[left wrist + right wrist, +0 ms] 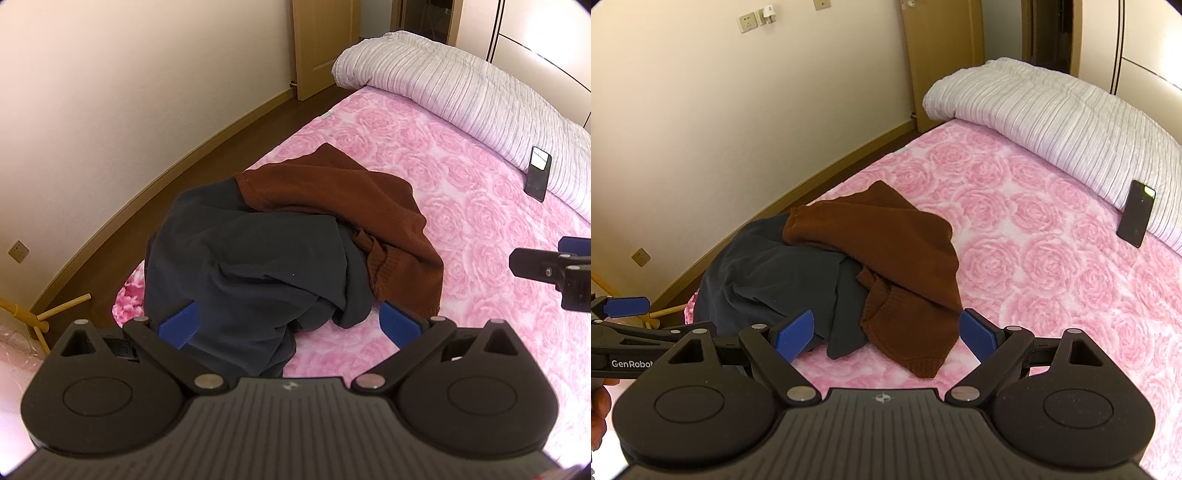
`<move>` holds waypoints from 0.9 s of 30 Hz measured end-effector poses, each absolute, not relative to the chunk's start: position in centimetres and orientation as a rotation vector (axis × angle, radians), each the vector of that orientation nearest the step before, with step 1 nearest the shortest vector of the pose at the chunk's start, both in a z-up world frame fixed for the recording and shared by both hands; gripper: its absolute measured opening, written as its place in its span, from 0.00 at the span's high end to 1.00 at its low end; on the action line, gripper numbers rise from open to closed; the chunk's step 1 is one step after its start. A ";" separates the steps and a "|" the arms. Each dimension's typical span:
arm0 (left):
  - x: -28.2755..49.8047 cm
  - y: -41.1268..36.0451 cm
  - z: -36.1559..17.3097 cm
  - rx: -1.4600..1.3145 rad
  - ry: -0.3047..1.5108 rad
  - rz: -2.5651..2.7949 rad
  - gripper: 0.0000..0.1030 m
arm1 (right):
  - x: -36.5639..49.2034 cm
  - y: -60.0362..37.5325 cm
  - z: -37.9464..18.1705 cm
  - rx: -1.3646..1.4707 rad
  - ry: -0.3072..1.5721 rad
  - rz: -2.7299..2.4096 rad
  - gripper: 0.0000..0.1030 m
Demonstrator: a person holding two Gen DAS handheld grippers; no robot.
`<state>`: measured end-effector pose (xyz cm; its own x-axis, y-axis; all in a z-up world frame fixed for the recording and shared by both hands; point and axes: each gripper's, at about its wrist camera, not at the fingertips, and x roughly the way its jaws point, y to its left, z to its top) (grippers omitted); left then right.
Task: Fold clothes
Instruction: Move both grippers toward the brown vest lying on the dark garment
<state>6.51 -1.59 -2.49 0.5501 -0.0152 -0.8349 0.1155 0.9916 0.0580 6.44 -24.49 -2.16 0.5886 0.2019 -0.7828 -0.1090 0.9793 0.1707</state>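
Observation:
A crumpled dark navy garment (251, 266) (768, 280) lies heaped near the bed's left edge. A rust-brown knit sweater (343, 206) (897, 258) lies bunched partly on it and to its right. My left gripper (290, 325) hovers open just above the near side of the navy garment, its blue pads wide apart and holding nothing. My right gripper (886, 334) is open too, above the sweater's ribbed hem, with nothing between the pads. The right gripper's tip (550, 267) shows at the right edge of the left wrist view. The left gripper (624, 325) shows at the left edge of the right wrist view.
The bed (461, 229) (1052, 266) has a pink rose-pattern cover. A rolled white striped duvet (461, 85) (1063, 114) lies along the far side, with a black phone (537, 179) (1137, 213) leaning against it. Wall and wooden floor lie left of the bed; a wooden stand (44, 317) is by the corner.

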 end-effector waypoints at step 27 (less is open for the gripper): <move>10.2 -0.4 -5.5 0.098 1.046 -0.102 0.01 | 10.5 -23.8 -6.0 0.037 0.997 0.196 0.14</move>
